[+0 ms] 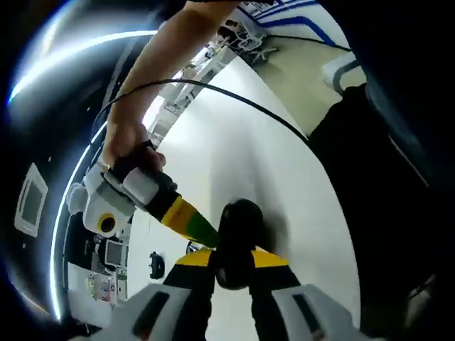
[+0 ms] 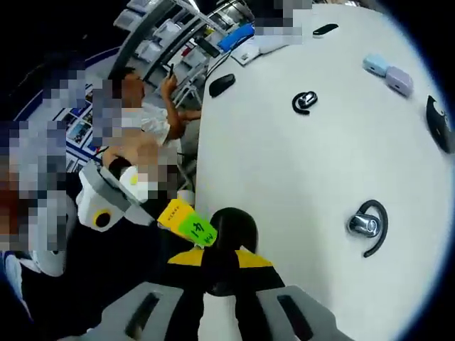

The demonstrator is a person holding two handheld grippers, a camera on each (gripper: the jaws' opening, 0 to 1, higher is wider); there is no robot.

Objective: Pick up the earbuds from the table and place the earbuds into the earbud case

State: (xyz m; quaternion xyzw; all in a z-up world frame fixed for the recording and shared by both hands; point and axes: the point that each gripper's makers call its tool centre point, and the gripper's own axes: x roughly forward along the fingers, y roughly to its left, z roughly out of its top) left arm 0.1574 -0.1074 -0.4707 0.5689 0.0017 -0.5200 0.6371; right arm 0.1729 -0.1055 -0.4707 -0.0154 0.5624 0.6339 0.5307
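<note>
Pinching one black earbud case (image 2: 226, 245) together, both tools: left tool (image 1: 231, 273), right tool (image 2: 222, 273); an earbud (image 2: 368, 225) lies lower right on the tabletop (image 2: 284, 163).

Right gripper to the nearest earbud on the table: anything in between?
Nothing lies on the white table between the right gripper and the hooked earbud. But a black object sits at its jaw tips, with the left gripper touching it, so the jaws look occupied.
</note>
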